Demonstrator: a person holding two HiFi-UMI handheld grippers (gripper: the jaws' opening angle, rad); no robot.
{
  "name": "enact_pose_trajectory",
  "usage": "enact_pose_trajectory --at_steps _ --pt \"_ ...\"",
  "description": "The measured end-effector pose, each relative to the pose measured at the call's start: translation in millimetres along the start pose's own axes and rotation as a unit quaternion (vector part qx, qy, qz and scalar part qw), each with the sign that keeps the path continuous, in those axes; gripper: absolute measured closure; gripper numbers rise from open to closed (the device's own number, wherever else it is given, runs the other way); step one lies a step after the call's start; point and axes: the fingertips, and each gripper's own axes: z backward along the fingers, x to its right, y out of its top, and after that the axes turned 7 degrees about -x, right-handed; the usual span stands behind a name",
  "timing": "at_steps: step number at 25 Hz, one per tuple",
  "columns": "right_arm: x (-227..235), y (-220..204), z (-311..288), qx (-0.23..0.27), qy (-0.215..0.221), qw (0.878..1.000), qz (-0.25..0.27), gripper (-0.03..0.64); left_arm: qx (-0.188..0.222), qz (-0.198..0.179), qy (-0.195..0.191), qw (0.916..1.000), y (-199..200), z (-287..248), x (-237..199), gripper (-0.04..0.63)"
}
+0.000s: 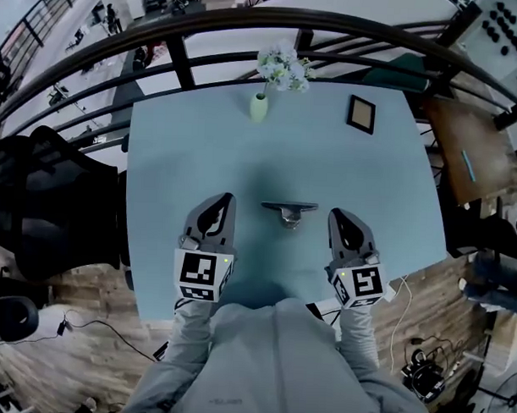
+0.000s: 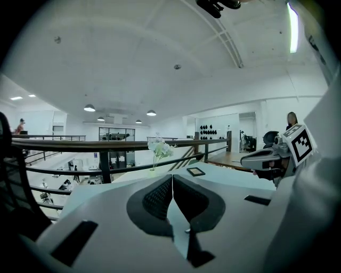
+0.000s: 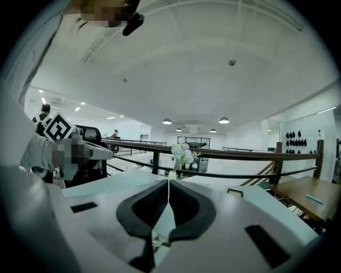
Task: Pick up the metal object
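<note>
The metal object [image 1: 289, 210] lay on the pale blue table [image 1: 184, 148], near the person's edge and between the two grippers, touching neither. Its long axis ran left to right across the table, roughly parallel to that near edge: a flat bar with a stubby base on the side towards the person. The two ends looked alike, so no pointing end could be told.

Only the head view showed the object plainly; neither gripper view made it out. The gripper views looked level across the tabletop to a vase of white flowers [image 1: 258, 107], a small dark frame [image 1: 361, 113] lying flat and the dark railing [image 1: 248, 23] beyond, and each caught the other gripper at its side.

The left gripper [image 1: 226, 199] had its jaws pressed together with nothing between them, its tips just left of the object. The right gripper [image 1: 335, 214] was likewise closed and empty, its tips just right of the object.
</note>
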Motion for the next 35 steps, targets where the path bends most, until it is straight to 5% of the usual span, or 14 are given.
enact_pose_trajectory --at_steps 26,35 --pt "2.2 -31.0 -10.2 -0.050 0.098 0.994 0.006 0.585 -0.001 0.004 0.012 0.9999 -2.8 -7.9 40.9 0.568" --pt "-11.1 -40.9 -22.9 -0.076 0.127 0.989 0.027 0.466 -0.008 0.005 -0.004 0.9999 -4.2 -12.9 47.7 0.568"
